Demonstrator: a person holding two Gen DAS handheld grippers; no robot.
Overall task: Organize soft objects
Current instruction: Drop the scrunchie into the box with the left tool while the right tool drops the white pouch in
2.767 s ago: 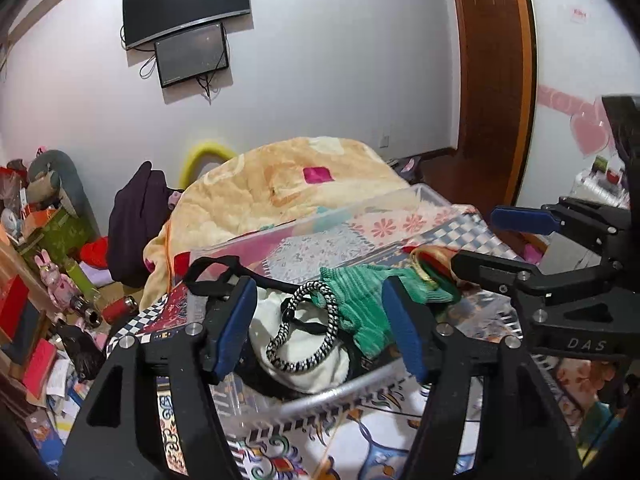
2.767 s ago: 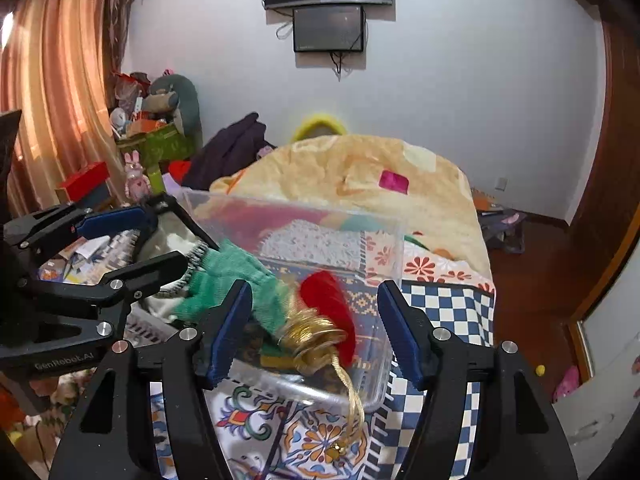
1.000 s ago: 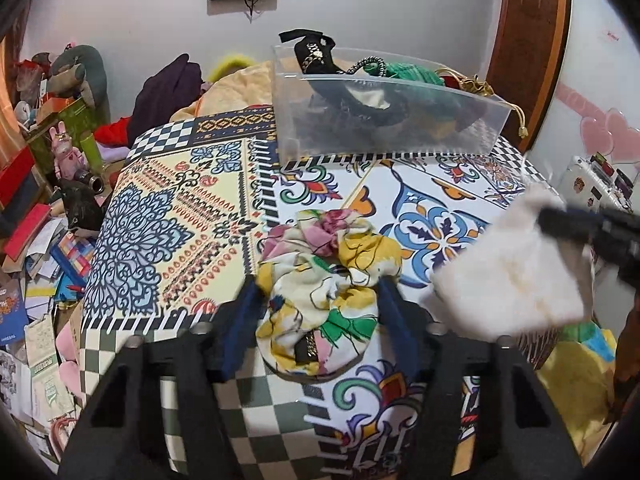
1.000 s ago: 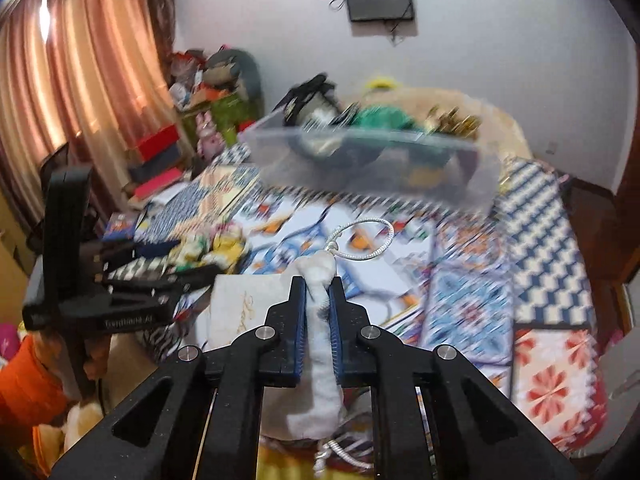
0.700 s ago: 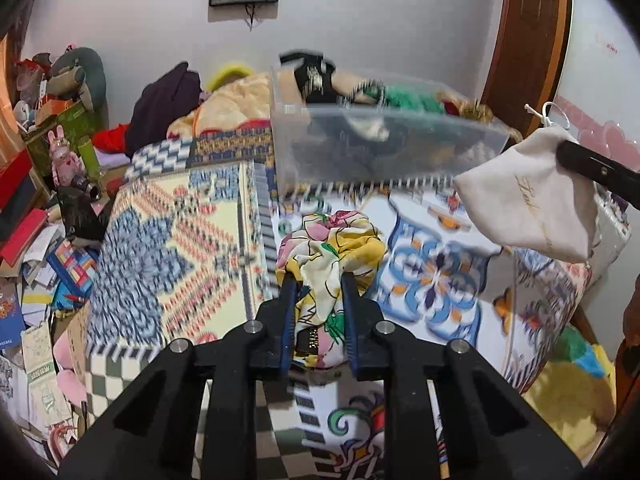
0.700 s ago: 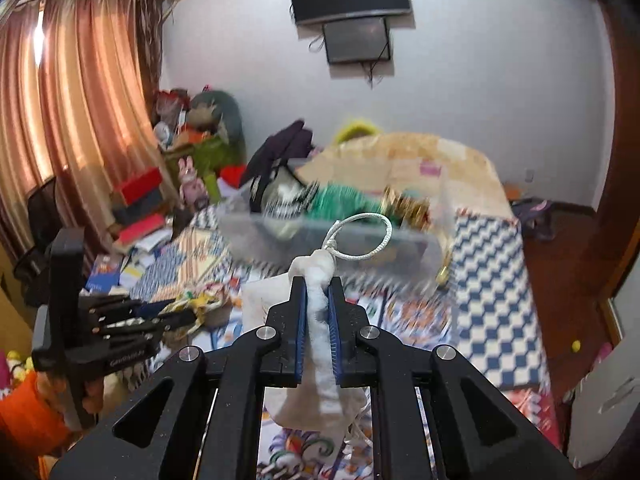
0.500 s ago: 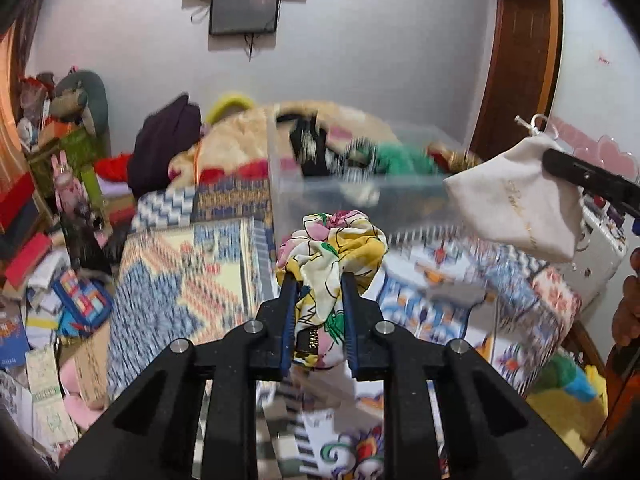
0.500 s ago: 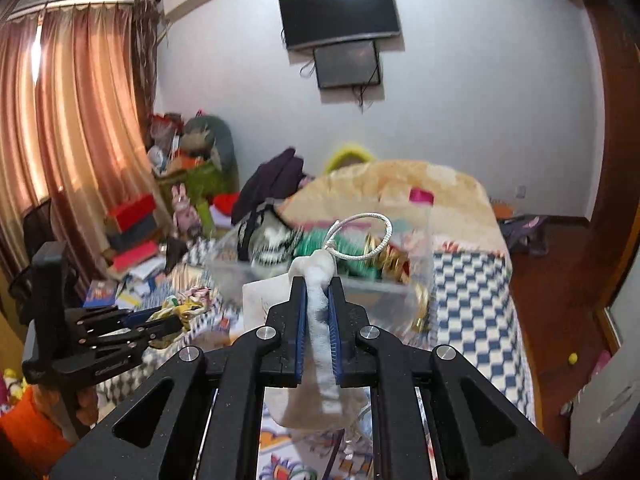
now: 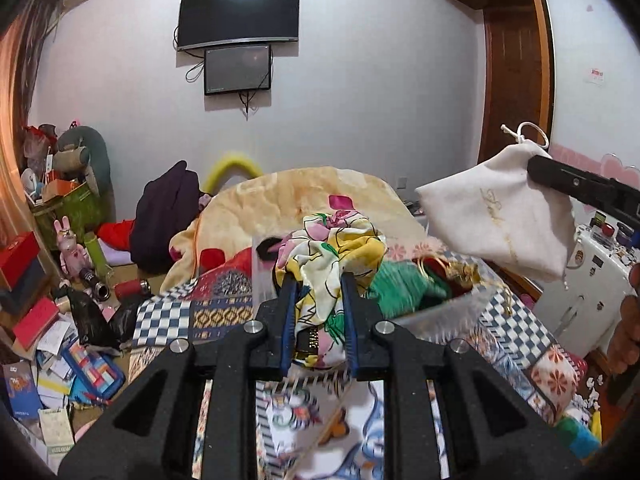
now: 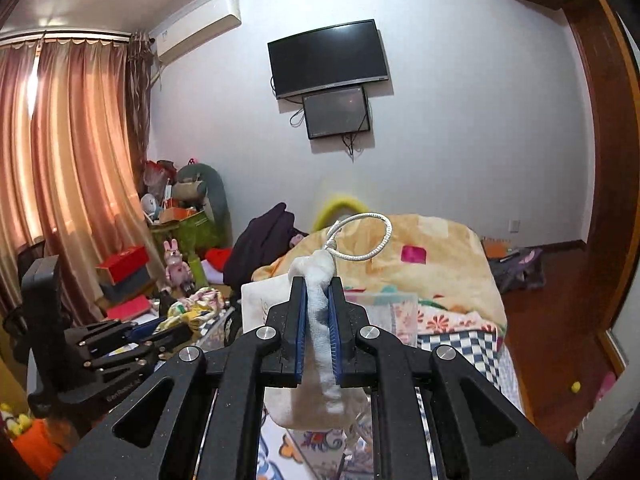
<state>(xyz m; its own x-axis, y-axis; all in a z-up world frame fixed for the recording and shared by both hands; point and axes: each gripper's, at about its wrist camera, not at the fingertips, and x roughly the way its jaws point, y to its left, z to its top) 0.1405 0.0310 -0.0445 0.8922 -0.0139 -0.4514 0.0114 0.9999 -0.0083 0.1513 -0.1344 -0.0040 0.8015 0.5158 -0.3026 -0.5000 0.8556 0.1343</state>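
Cluttered bedroom: a heap of boxes and toys along the left wall, a television high on the far wall, and a bed with a patterned cover carrying a clear plastic bin of soft things. Over the near side of the bin, the left gripper has its fingers pressed onto a flowered cloth bundle, which bulges up above the fingertips and hangs a little below them. Further right, the right gripper pinches the gathered neck of a white drawstring pouch; the cord loop sticks out past the fingertips while the pouch body sags beneath the fingers, held in the air above the bed.
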